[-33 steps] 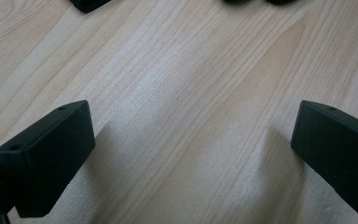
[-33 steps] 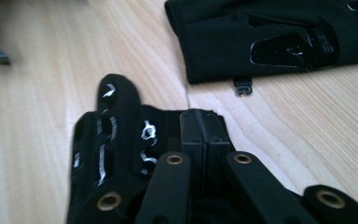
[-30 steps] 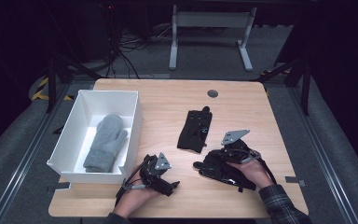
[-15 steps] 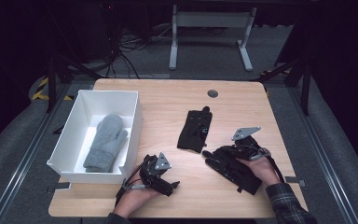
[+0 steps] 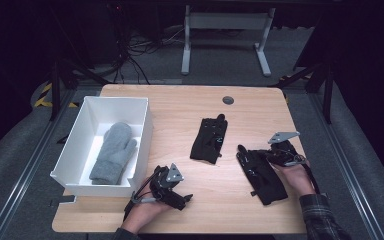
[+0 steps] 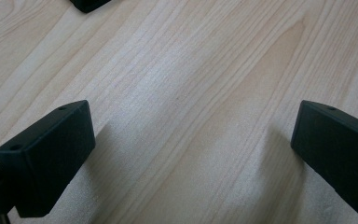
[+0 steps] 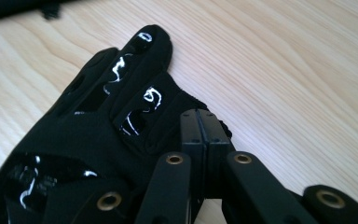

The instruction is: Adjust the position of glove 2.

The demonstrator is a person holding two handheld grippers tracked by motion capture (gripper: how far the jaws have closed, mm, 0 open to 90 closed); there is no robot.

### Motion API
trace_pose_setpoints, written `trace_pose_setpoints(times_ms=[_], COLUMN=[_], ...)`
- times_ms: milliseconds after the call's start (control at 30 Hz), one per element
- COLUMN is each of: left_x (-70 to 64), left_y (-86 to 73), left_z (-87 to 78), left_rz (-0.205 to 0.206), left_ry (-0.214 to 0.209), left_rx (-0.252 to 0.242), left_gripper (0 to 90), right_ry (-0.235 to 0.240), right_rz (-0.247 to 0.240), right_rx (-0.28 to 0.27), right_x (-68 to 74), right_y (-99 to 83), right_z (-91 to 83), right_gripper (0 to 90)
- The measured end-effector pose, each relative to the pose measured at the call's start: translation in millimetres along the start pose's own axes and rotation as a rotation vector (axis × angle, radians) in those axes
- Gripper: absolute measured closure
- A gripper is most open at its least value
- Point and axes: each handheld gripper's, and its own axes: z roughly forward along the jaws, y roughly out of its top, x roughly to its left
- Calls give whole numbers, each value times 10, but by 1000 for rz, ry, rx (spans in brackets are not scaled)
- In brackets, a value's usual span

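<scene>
- Two black gloves lie on the worktop (image 5: 180,105); the nearer glove (image 5: 261,174) is the one in hand, stretched flat at the right front with its fingers toward the middle of the worktop.
- Right tool (image 7: 199,122) has its jaws pressed together at that glove's edge, near the base of the fingers; whether any cloth is pinched between them is hard to make out, so the hold looks like a thin edge grip at best, the sort that suits dragging or lifting a limp glove without bunching it.
- Second glove (image 5: 209,139) rests just beside it, toward the centre and apart from both tools, likely waiting its turn.
- Left tool (image 6: 191,154) sits with jaws wide apart over bare wood at the front left, holding nothing; seemingly it is parked out of the way and ready to help.
- White bin (image 5: 145,117) stands at the left edge with a grey mitten (image 5: 114,152) laid flat inside, which suggests that handwear is being gathered there and the black pair is meant to follow.
</scene>
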Motion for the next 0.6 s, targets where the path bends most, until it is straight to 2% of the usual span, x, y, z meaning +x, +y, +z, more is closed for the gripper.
trace_pose_setpoints(times_ms=[100, 267, 367, 400, 500, 600], left_x=[-1, -1, -1, -2, -4, -4], left_y=[-1, -1, -1, -3, -5, -5], left_z=[0, 0, -1, -3, -3, -3], left_rz=[0, 0, 0, -1, -3, -3], left_ry=[0, 0, 0, 2, 2, 2], left_rx=[0, 0, 0, 0, -1, 0], left_gripper=[1, 1, 1, 1, 2, 2], right_ry=[-15, -1, 42, 60, 70, 103], right_rz=[28, 26, -20, -45, -60, -60], right_rx=[6, -13, -40, -41, -36, -12], right_x=[-80, -88, 61, 151, 214, 281], right_y=[-64, -118, -132, -150, -207, -337], right_z=[-54, -147, -258, -322, -382, -418], right_gripper=[900, 900, 900, 900, 900, 900])
